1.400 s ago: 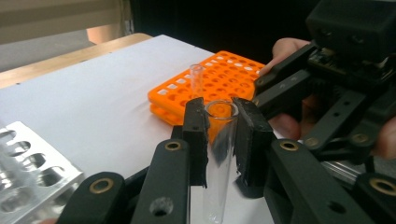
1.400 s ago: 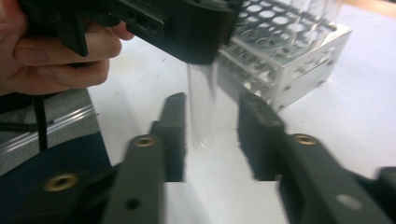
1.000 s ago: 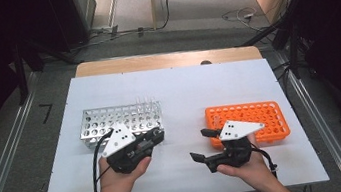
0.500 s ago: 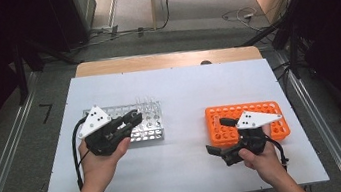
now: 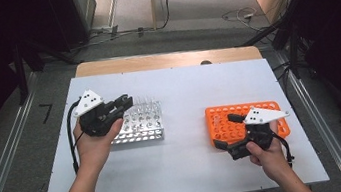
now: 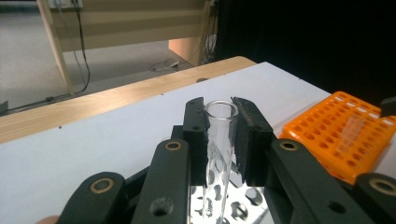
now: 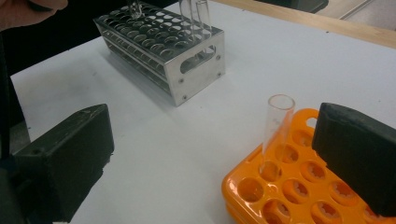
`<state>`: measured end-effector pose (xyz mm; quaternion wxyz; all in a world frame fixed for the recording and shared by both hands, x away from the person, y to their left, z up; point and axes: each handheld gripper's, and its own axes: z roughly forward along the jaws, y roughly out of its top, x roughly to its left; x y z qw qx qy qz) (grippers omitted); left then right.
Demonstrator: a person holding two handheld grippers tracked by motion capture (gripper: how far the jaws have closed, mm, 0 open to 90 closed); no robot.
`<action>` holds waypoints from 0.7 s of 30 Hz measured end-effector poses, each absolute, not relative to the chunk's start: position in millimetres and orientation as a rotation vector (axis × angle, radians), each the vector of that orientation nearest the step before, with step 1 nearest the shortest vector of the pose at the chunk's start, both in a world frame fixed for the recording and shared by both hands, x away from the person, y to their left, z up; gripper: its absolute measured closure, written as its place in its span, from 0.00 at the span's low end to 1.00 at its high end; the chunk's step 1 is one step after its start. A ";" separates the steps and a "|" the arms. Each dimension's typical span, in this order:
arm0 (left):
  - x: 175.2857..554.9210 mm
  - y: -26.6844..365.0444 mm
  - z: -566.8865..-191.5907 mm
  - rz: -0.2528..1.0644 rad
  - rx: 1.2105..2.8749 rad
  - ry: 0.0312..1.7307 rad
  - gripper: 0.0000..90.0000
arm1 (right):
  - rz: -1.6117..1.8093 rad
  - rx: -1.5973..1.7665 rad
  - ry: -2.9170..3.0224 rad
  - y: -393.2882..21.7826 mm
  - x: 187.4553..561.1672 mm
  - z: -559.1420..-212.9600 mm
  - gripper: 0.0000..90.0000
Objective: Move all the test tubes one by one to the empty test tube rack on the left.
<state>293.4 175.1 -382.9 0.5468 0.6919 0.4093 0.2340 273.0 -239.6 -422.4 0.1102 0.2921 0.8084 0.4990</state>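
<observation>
Clear glass in the left gripper (image 6: 219, 140): it has swung out left over the metal rack (image 5: 139, 123) and clenches a test tube (image 6: 217, 154) there. Right gripper (image 5: 228, 132), drifted right, jaws released by the orange rack (image 7: 299, 186), one tube (image 7: 275, 135) standing inside.

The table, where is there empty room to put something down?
The white table is bare between the shiny metal test-tube rack and the orange plastic rack, along the far edge by the wooden strip, and at the near edge between the two forearms. Each rack is crowded by a gripper.
</observation>
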 end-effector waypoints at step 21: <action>341.6 173.9 -403.3 0.637 1.638 1.068 0.85 | 1.448 0.910 2.353 -252.1 279.4 -426.3 0.00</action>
